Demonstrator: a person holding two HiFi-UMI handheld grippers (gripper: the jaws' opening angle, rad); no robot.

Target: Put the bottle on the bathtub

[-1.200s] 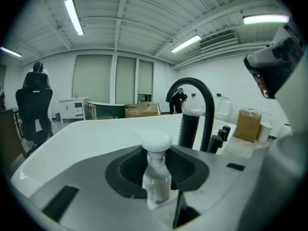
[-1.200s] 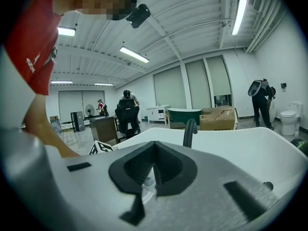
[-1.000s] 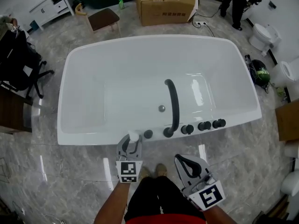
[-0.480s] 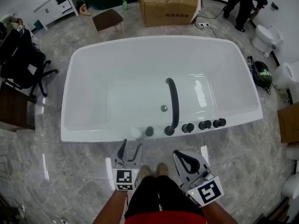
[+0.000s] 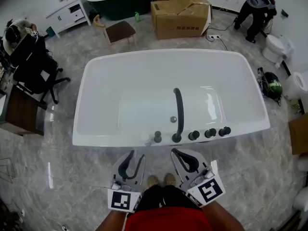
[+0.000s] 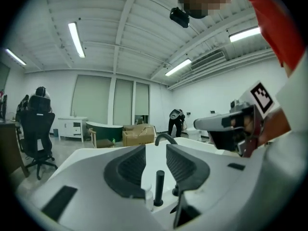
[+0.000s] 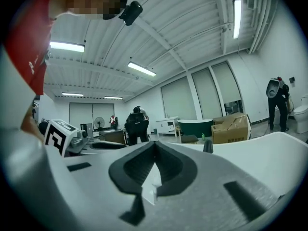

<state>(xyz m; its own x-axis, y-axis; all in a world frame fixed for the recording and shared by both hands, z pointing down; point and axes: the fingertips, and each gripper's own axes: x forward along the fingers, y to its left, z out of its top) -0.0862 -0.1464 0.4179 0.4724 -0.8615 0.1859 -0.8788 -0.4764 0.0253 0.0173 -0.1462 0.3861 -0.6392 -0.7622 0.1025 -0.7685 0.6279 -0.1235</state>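
The small pale bottle (image 5: pixel 146 139) stands upright on the near rim of the white bathtub (image 5: pixel 96 129), just left of a black knob (image 5: pixel 157 137). My left gripper (image 5: pixel 136 155) is open and empty, a short way back from the rim and the bottle. In the left gripper view the bottle (image 6: pixel 149 197) shows low between the parted jaws of the left gripper (image 6: pixel 155 154), beside the black post (image 6: pixel 159 186). My right gripper (image 5: pixel 174 152) is shut on nothing, near the rim below the faucet base; in its own view the right gripper (image 7: pixel 155 144) has its tips together.
A black faucet spout (image 5: pixel 178 110) and a row of black knobs (image 5: pixel 210 133) sit on the tub's near rim. Beyond the tub are a cardboard box (image 5: pixel 180 6), a stool (image 5: pixel 120 31) and a dark tub (image 5: pixel 120 1). An office chair (image 5: pixel 33 64) stands left, toilets (image 5: pixel 276 47) and a person (image 5: pixel 257 6) right.
The left gripper let go of the bottle, which stays on the rim, and drew back toward the body with its jaws open. The right gripper moved a little left.
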